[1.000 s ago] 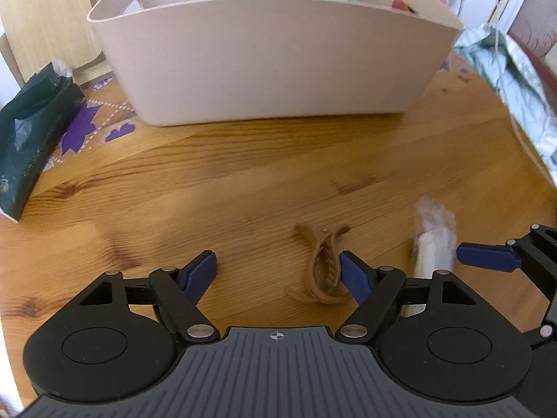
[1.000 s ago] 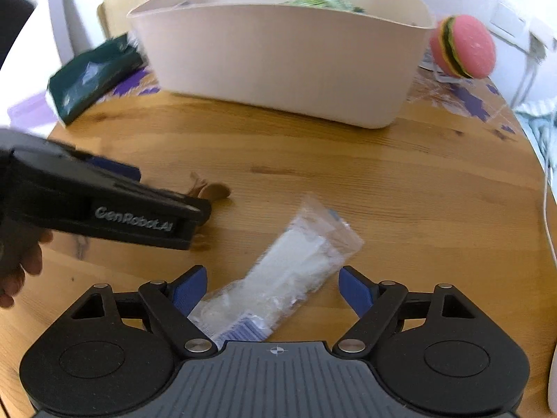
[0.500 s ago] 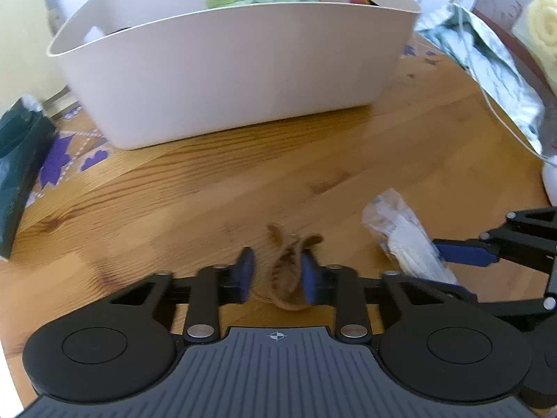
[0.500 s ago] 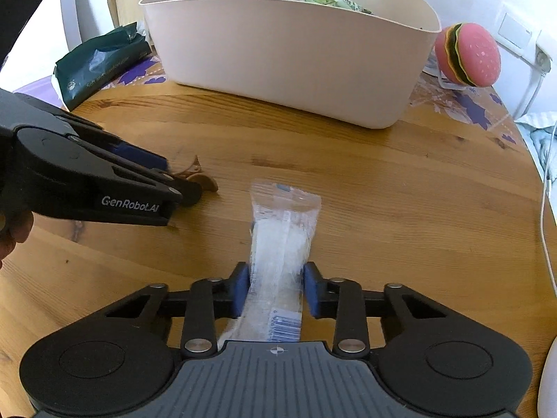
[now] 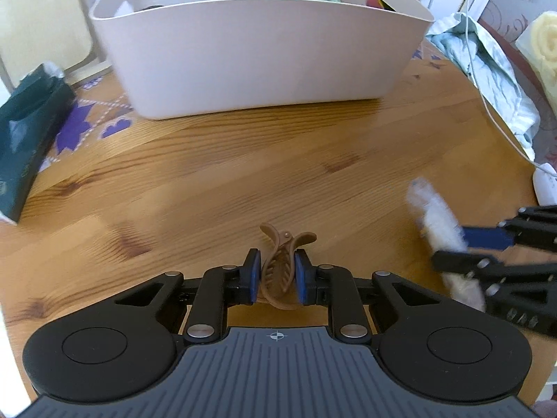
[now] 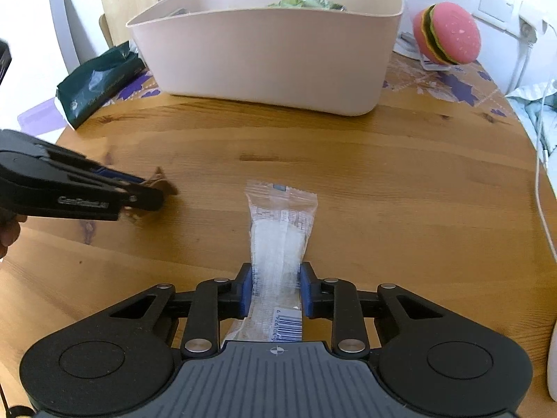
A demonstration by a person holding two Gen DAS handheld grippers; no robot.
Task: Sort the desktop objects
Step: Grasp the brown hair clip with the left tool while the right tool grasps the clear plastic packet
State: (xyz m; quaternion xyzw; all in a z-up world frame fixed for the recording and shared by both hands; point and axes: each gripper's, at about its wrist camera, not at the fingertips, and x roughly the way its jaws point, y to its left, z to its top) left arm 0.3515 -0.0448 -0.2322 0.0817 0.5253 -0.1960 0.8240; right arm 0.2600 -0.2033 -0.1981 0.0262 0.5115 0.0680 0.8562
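A brown hair claw clip [image 5: 287, 238] stands between the blue pads of my left gripper [image 5: 277, 270], which is shut on it just above the wooden table [image 5: 243, 174]. In the right wrist view the left gripper [image 6: 139, 191] reaches in from the left with the clip's tip [image 6: 162, 183] showing. A clear plastic packet [image 6: 278, 223] with white contents and a barcode sits in my right gripper [image 6: 276, 278]; its jaws are closing and the pads press the packet's sides. The right gripper [image 5: 463, 247] and the blurred packet [image 5: 438, 216] also show at the right of the left wrist view.
A large beige bin [image 6: 271, 55] holding a green packet and other items stands at the back. A dark green pouch [image 6: 97, 80] lies left of it, a burger-shaped toy [image 6: 445, 33] to its right. Cloth and a white cable [image 5: 487, 52] lie at the right edge.
Both grippers went from wide open to closed, the left on the hair clip and the right on the packet. The packet turned to lie straight along the right gripper.
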